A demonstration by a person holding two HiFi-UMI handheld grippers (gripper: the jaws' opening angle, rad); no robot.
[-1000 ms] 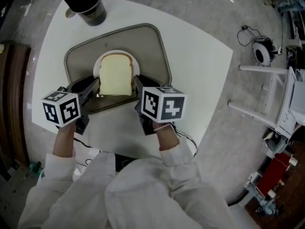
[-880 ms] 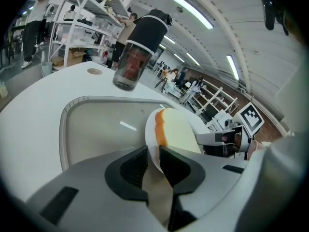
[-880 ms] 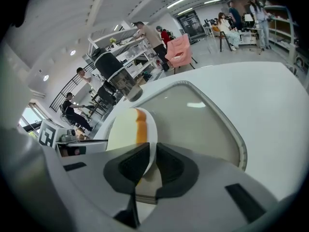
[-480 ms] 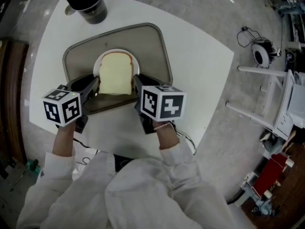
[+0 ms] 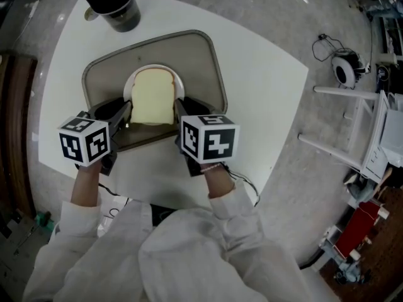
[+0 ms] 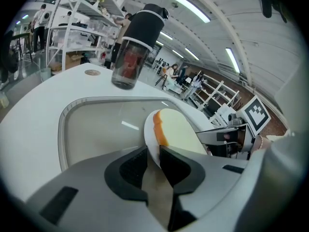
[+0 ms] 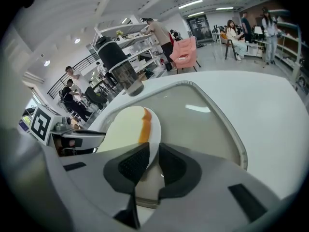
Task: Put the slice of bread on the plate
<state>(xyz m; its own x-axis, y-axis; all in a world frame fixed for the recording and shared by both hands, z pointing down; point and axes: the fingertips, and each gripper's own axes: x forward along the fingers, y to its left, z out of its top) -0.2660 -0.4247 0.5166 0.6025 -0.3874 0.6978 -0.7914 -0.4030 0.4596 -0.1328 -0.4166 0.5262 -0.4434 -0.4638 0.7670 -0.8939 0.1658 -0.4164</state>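
Bread (image 5: 153, 97), a single pale slice with a browner crust, lies flat on the white plate (image 5: 179, 83), covering most of it. The plate is inside the beige tray (image 5: 208, 68), which sits on the white bench (image 5: 258, 87). The left gripper (image 5: 128, 109) comes at the plate from the person's left, and its dark fingers (image 6: 129, 167) are closed on the plate's rim, one above and one below the thin white edge. The right gripper (image 5: 178, 106) does the same from the opposite side, its fingers (image 7: 133, 166) pinching the rim just beside the bread. The two grippers face each other across the plate, with their marker cubes nearer the person than the tray. Whether the plate rests on the tray or is raised off it cannot be told. A dark-lidded clear tumbler (image 5: 113, 2) stands on the bench beyond the tray's far edge.
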